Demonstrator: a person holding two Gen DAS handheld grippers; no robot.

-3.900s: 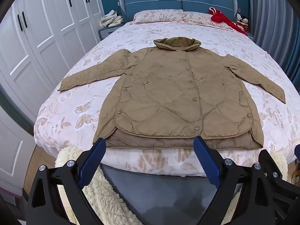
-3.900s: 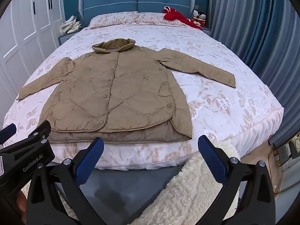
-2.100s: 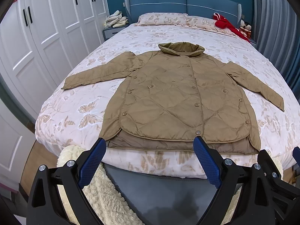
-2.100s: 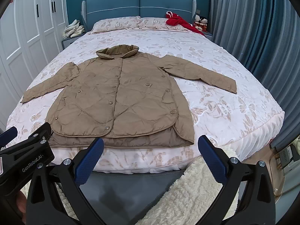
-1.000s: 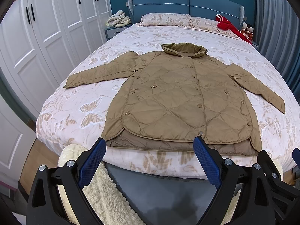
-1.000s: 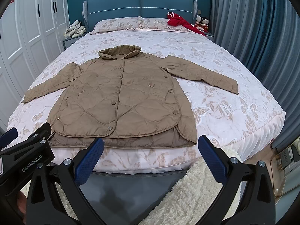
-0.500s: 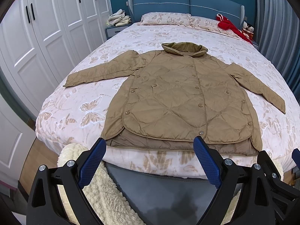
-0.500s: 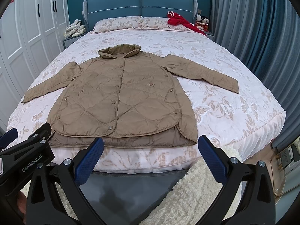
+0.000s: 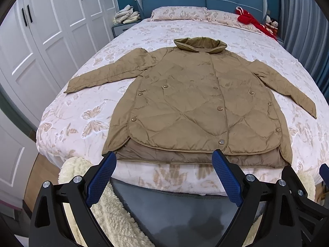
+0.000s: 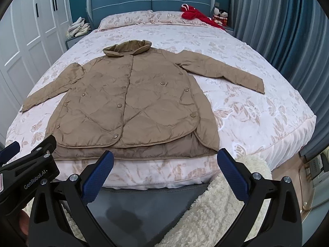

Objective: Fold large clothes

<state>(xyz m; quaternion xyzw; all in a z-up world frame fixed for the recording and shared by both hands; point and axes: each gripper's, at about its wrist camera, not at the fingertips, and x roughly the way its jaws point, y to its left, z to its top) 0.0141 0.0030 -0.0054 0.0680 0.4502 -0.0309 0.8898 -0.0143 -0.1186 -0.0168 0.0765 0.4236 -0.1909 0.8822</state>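
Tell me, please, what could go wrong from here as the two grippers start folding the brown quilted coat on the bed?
1. The coat looks puffy and slick, so a pinch by the open left gripper or right gripper may catch only the top layer, and the darker back panel could stay behind.
2. Its hem lies at the bed edge, so a tug toward the person might drag it off.
3. The spread sleeve may flop back open.

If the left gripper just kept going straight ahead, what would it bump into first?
Probably the bottom hem of the tan quilted coat, near the foot edge of the floral bed. The left gripper is open and apart from it. Depth is unclear, so it might meet the bed edge first.
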